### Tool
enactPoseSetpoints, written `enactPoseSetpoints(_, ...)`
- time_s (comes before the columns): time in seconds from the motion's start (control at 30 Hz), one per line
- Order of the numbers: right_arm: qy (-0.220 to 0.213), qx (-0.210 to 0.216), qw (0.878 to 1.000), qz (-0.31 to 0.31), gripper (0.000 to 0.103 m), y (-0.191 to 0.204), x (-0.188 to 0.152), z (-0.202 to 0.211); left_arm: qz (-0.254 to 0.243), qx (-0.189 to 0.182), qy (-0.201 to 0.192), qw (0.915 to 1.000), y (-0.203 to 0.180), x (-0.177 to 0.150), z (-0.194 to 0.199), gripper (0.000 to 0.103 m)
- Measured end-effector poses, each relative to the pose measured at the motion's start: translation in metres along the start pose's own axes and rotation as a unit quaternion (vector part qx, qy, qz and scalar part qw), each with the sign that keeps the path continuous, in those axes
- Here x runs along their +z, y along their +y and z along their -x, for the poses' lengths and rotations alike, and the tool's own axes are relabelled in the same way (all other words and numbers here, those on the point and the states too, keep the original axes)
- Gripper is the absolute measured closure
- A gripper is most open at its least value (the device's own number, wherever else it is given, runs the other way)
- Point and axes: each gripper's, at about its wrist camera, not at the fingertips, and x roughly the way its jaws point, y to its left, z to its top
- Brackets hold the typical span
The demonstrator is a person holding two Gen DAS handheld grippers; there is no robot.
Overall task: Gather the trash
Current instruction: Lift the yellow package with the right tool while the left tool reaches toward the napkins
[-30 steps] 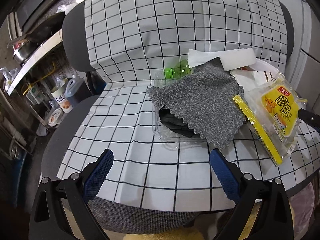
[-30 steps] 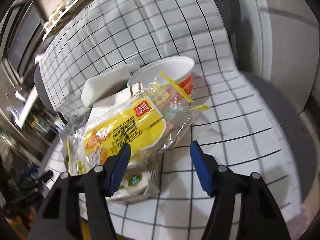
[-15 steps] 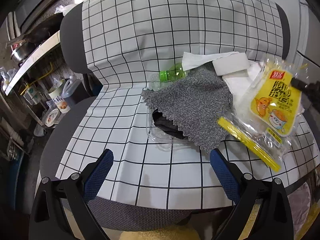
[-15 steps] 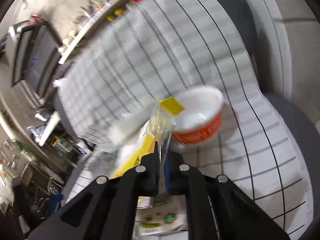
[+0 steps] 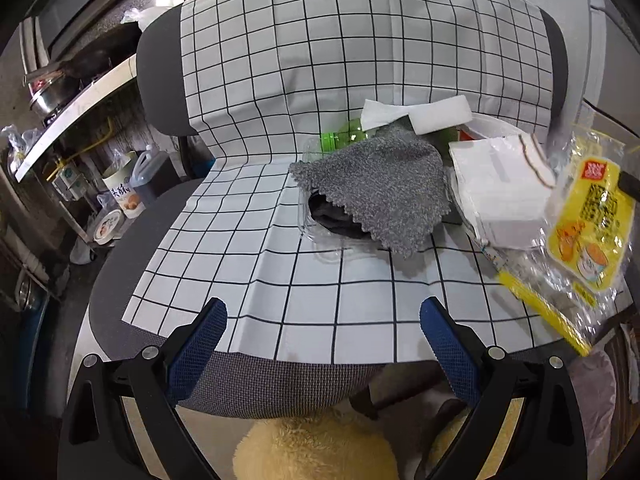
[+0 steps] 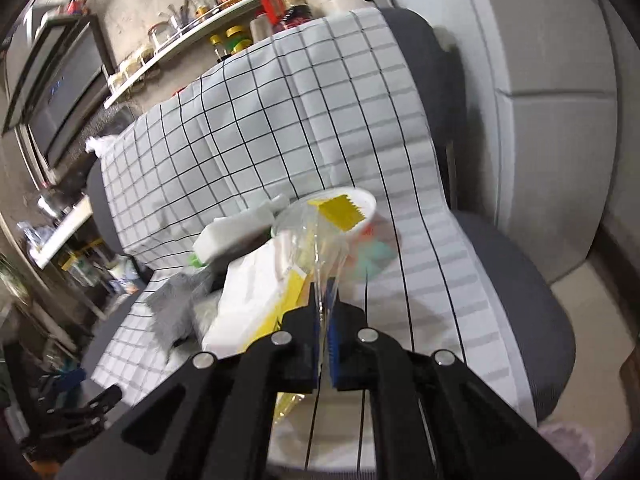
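Observation:
Trash lies on a chair covered by a checked cloth [image 5: 320, 208]. My right gripper [image 6: 323, 312] is shut on a clear and yellow snack bag [image 6: 316, 248], which hangs lifted at the right of the left wrist view [image 5: 588, 224]. Behind it stand an orange and white paper bowl [image 6: 360, 216], a white paper packet [image 5: 500, 184], a white foam block [image 5: 440, 114], a green plastic bottle [image 5: 340, 138] and a grey cloth [image 5: 384, 188] over a clear plastic tray [image 5: 320, 236]. My left gripper [image 5: 320, 344] is open and empty, above the seat's front edge.
A kitchen counter with pots [image 5: 52, 88] and bottles on the floor [image 5: 132, 184] are left of the chair. A shelf of jars [image 6: 224, 4] is behind the chair back. A grey cabinet [image 6: 552, 80] stands to the right. A yellow plush object [image 5: 316, 448] lies below the seat.
My right gripper closed on the snack bag's edge and lifted it off the pile, to the right. This uncovered the white paper packet. My left gripper pulled back slightly and stayed open.

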Motion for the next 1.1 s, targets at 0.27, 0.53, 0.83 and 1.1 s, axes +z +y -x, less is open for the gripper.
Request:
enactPoseSetpoints(0.27,-0.061,-0.015,0.998,0.025,0.099,-0.010,-0.012,0.079,-0.028,-0.034,-0.001,0.9990,-0.031,0.000,-0.003,0.007)
enactPoseSetpoints(0.53,-0.089,-0.067,0.992,0.059,0.099,-0.020,-0.017,0.068,-0.048,-0.127,-0.036,0.9901,-0.078,0.038,-0.003,0.012)
enactPoseSetpoints(0.83,-0.062,-0.055,0.996,0.043,0.099,-0.043,-0.020,0.028,-0.068,-0.178,-0.004,0.9817,-0.132,0.093,-0.052,0.041)
enactPoseSetpoints(1.1,-0.038,-0.049,0.998,0.018,0.099,-0.070,-0.025,0.010,-0.083,-0.176,0.060,0.9791,-0.153,0.096,-0.104,0.044)
